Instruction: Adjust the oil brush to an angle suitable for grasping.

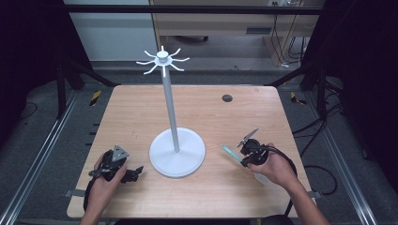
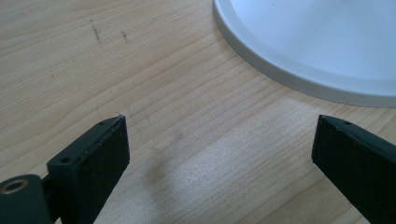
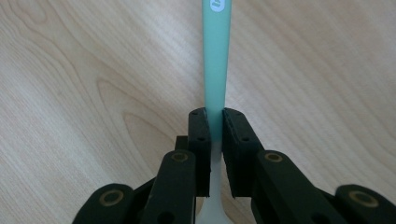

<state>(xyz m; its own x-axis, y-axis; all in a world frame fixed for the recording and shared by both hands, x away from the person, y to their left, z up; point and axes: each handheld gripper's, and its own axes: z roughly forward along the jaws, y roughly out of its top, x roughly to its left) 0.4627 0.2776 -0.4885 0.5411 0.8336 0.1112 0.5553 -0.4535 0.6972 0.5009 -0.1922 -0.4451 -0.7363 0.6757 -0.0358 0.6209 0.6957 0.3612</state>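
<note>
On the wooden table one white stand rises from a round base near the middle, its thin pole topped by a ring of short hook arms; nothing hangs on any of them. One small dark round spot sits in the far right part of the tabletop.

Two grippers are at the near edge, one in each hand. The left gripper lies low at the near left, just beside the base; in the left gripper view its jaws stand wide apart over bare wood, with the base's white rim curving just beyond them.

The right gripper is at the near right, its jaws clamped on one pale teal utensil handle. In the high view the handle points toward the stand's base, clear of it. In the right gripper view it turns whitish below the jaws; what kind of utensil it is I cannot tell.
</note>
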